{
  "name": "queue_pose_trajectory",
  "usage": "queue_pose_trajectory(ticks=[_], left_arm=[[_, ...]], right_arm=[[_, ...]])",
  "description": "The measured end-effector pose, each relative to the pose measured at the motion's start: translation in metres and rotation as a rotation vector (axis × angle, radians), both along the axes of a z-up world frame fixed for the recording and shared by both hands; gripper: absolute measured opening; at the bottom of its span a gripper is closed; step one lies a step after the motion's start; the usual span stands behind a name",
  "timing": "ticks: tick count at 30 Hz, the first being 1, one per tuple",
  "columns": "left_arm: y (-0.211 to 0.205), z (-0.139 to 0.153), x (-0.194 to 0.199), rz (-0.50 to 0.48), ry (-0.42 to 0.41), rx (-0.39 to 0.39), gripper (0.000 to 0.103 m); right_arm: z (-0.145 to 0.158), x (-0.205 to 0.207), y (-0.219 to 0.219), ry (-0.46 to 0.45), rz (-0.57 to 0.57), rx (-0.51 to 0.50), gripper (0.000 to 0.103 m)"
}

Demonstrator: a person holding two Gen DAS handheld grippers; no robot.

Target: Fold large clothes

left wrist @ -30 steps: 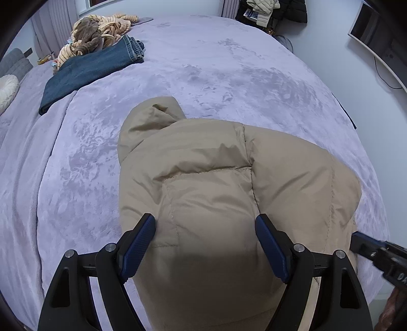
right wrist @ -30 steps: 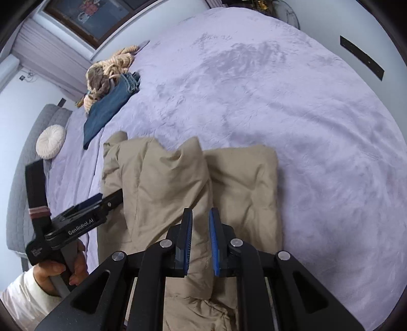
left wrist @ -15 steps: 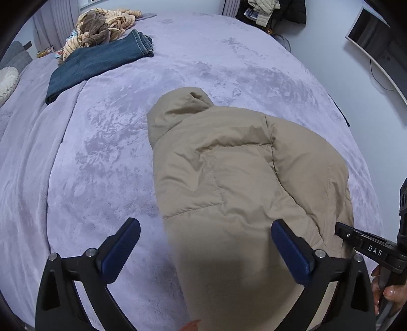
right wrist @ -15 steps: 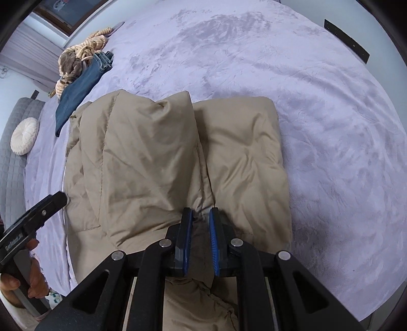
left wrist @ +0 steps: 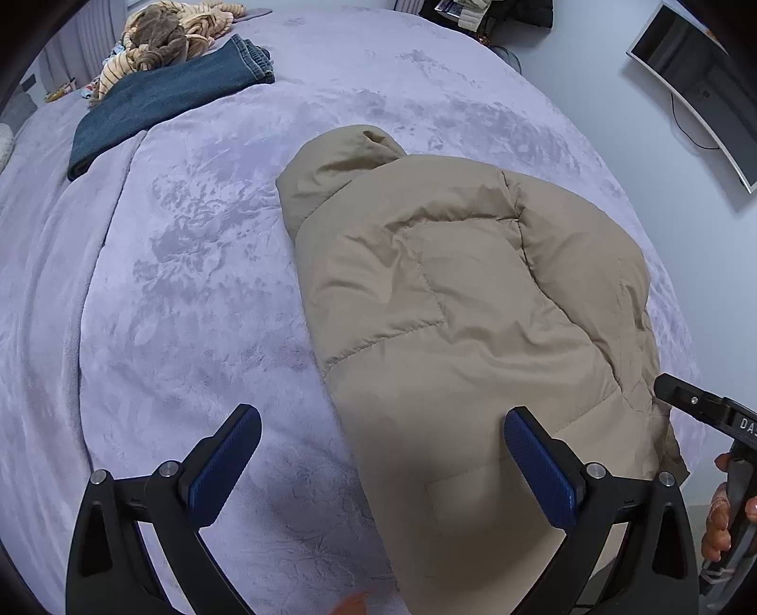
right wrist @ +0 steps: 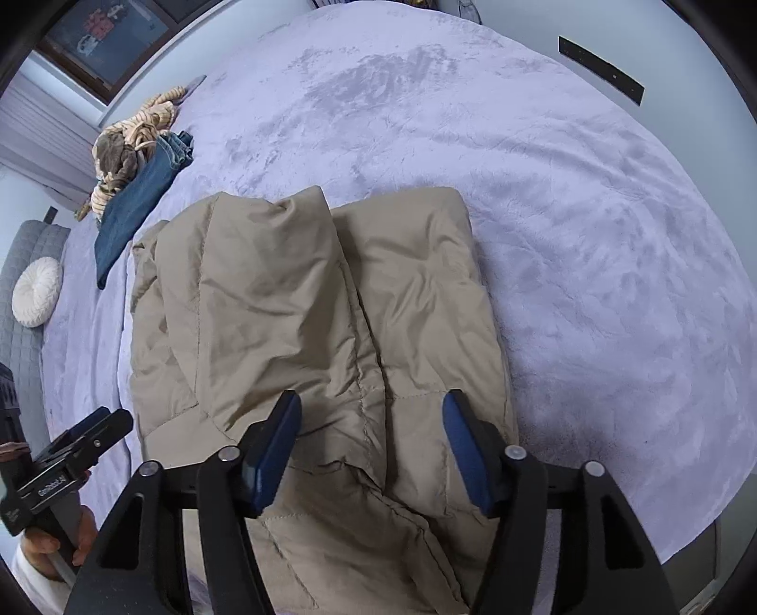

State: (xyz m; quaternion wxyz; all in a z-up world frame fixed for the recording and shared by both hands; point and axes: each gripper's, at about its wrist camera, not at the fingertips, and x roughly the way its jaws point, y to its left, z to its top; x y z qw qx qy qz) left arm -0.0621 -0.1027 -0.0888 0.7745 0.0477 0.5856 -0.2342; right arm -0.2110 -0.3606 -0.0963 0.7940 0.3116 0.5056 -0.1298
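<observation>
My left tongs point(left wrist: 381, 466) gape empty; right tongs point(right wrist: 371, 447) have just been opening off the jacket point(right wrist: 303, 303): puffy, light, springy, so I'd pinch the hem

Jacket point(left wrist: 473, 303) lies on the bed point(left wrist: 189, 284), near its close edge. Jeans point(left wrist: 161, 94) sit way off at the far left, with a striped heap point(left wrist: 161, 33) right behind them.

Both wrist fisheyes sit behind their fingers, pitched steeply down at the bed point(left wrist: 198, 293), close over it. Left cam is at the jacket's point(left wrist: 463, 303) hood side, right cam nearer its folded sleeves. Shared: jacket point(right wrist: 293, 303), jeans point(left wrist: 156, 94), striped pile point(right wrist: 127, 142). Each cam catches the other gripper at frame edge.
</observation>
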Motion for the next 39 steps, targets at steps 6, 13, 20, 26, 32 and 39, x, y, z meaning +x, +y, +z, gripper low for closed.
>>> queue_pose_trajectory(ticks=[6,13,20,26,32,39], left_arm=[[0.0,-0.012,0.008,0.023,0.027,-0.008,0.103],[0.006,-0.025,0.017,0.07,0.12,-0.135,0.103],[-0.001,-0.04,0.019,0.072,0.196,-0.212,0.103],[-0.009,-0.048,0.022,0.068,0.227,-0.234,0.103],[-0.009,-0.054,0.035,0.036,0.271,-0.284,0.103],[0.013,-0.09,0.071,0.053,0.403,-0.458,0.103]], right_arm=[[0.003,-0.001,-0.03,-0.038,0.054,0.037,0.079],[-0.023,0.001,-0.083,-0.071,0.036,0.19,0.092],[-0.075,0.006,-0.12,-0.091,-0.02,0.426,0.092],[-0.104,0.03,-0.108,-0.147,0.035,0.654,0.103],[-0.066,0.055,-0.081,-0.168,0.244,0.585,0.103],[-0.081,0.094,-0.053,0.028,0.426,0.384,0.103]])
